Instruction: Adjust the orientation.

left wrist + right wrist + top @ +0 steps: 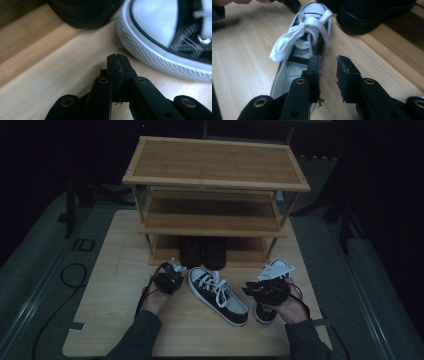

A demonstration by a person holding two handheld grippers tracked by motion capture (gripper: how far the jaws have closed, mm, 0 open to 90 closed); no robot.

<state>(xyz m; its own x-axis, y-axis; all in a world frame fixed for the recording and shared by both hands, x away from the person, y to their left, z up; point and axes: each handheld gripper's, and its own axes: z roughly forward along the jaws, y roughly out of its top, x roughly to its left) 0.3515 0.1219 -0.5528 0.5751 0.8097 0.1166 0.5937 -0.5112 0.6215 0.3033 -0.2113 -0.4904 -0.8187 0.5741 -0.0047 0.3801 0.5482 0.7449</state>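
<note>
Nearest the person, the right gripper (250, 290) sits at the near right of the table (115, 320) with its jaws parted to a moderate gap and nothing between them — in the right gripper view the sneaker (304, 47) lies just beside the left jaw, its heel close to the pad, though contact cannot be told. A second sneaker (263, 314) appears to stand partly hidden under that right hand. The first sneaker lies loose on the table between the two hands, toe pointing far-left toward the rack. The left gripper (167, 269), a little farther in on the left, has its jaws pressed fully together and empty, its tip just short of the white rubber toe (160, 50). Beyond them stands the wooden shoe rack (215, 175), with a pair of dark shoes (202, 251) already on its bottom shelf — the middle and top shelves look bare. By my reading one pair is stowed, and both sneakers remain to be gripped and shelved.
</note>
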